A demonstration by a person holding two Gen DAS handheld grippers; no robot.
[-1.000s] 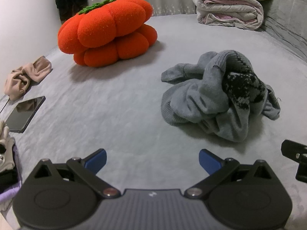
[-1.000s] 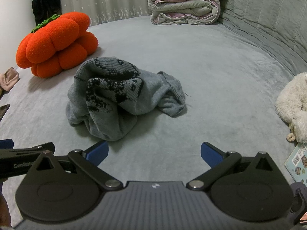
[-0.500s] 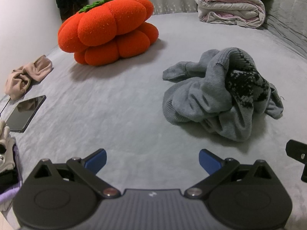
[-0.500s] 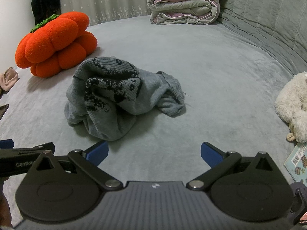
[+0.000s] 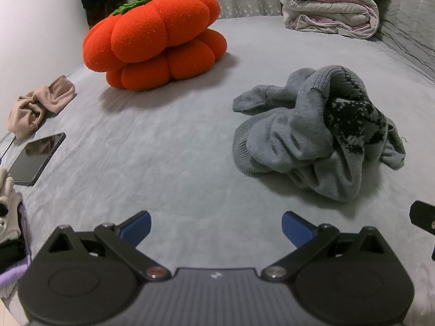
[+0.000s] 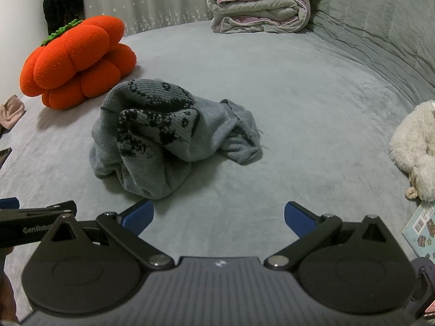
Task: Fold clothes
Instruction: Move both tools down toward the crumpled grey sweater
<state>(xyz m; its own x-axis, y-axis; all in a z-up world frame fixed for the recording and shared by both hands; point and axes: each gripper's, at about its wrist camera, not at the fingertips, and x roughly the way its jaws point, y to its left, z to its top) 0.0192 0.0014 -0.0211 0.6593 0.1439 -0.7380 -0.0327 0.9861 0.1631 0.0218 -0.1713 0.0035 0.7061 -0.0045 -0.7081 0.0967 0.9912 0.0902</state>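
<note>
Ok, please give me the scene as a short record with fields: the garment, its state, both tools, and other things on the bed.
garment: grey sweater with black pattern
state: crumpled in a heap, not yet folded
surface: grey bed cover
left tool: open, empty, short of the sweater
right tool: open, empty, just before the sweater
nearby: orange pumpkin cushion; folded quilt; white plush toy; dark tablet; beige cloth

Left wrist view low over bed [image 5: 176,149], facing forward, sweater [image 5: 312,141] right of centre, right wrist view alongside, sweater [image 6: 163,138] left of centre, both sharing pumpkin cushion [image 5: 155,38] and folded quilt [image 6: 258,8].
</note>
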